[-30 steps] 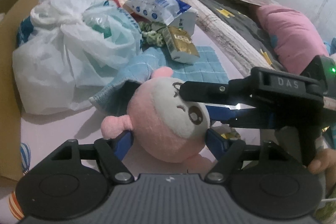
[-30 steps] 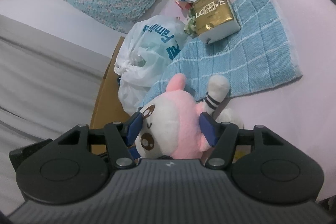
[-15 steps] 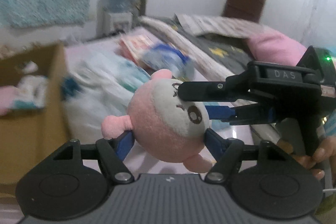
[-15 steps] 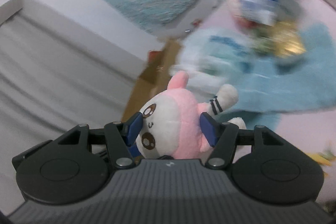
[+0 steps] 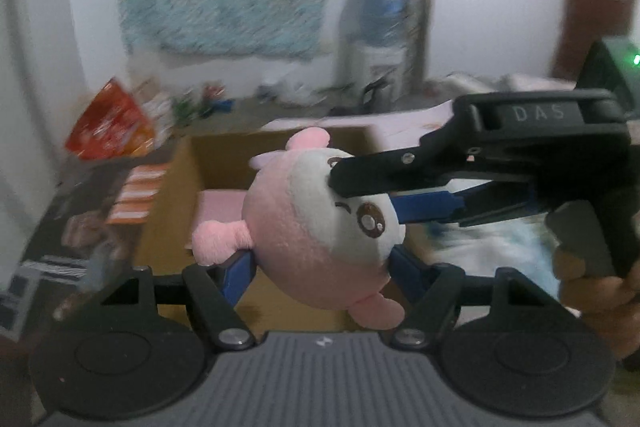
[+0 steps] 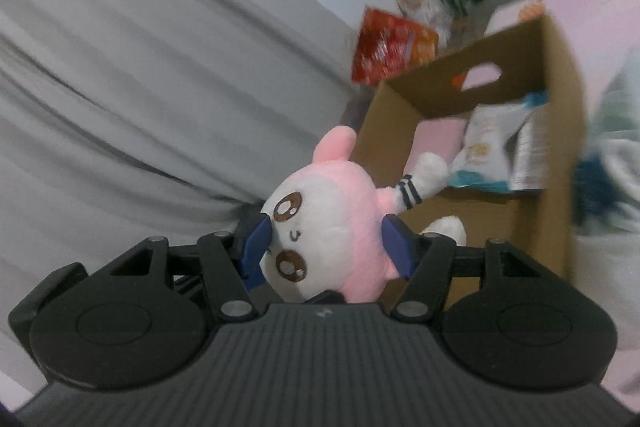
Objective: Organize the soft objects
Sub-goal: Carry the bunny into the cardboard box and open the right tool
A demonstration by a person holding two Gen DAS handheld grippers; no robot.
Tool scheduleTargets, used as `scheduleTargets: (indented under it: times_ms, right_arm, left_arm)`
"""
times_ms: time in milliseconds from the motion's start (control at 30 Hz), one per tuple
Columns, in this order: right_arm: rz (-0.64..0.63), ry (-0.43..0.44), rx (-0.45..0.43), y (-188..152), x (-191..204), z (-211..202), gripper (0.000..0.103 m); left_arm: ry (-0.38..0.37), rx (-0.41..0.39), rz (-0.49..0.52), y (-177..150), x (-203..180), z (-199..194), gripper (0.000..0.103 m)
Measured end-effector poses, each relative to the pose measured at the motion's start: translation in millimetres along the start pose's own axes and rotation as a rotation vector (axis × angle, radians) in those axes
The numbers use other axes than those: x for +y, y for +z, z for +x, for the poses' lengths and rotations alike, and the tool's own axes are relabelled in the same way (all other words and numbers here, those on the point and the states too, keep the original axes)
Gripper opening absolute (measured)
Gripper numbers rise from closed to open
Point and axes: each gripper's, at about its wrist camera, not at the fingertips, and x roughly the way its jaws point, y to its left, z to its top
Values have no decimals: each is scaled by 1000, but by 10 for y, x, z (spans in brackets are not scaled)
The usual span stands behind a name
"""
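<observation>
A round, soft plush toy (image 5: pixel 320 223) of pink and white fabric, with brown stitched eyes, sits in the middle of both views, off the ground. The left gripper (image 5: pixel 320 267) pinches it from below: its blue jaws press into the fuzzy pink sides of the toy. In the left wrist view the right gripper (image 5: pixel 404 195), of black hard plastic with blue pads, comes in from the right of the frame, and its jaws close on the white face of the toy; a hand (image 5: pixel 600 291) holds its handle at the right edge. In the right wrist view the right gripper (image 6: pixel 324 247) squeezes the toy at both sides, and a white paw with dark stripes sticks out toward the upper right.

Behind the toy stands an open brown cardboard box (image 6: pixel 556 155) with smooth flat walls. Inside lie a pink flat thing (image 6: pixel 438 143) and a glossy white and teal packet (image 6: pixel 496 151). A shiny red and orange bag (image 5: pixel 110 131) lies at the left, blurred. A pale grey, folded curtain (image 6: pixel 140 87) fills the left of the right wrist view.
</observation>
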Motion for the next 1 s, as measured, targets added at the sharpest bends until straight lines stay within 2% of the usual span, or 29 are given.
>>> scheduleTargets:
  times_ms: [100,200,367,500,700,1000]
  right_arm:
    - [54,-29,42,106,-54,499,63]
    - [179,-37,75,169,-239,951,62]
    - [355,-29,80,82,-572,1382,63]
    - [487,-12,63,16,-831,1576,63]
    - [597,-10,46,-118,-1021,1775,63]
    - [643,-10,24,-176,-1104,1899,68]
  left_arm:
    - [57,81,11,135,271,347,74]
    - [109,149,44,194,445,664,74]
    - [166,231,97,248,574,1035,74]
    - [199,272,124,255,612,1224,74]
    - [251,306,177,144,581,1453,76]
    - [298,314,238,101,547,1571,84]
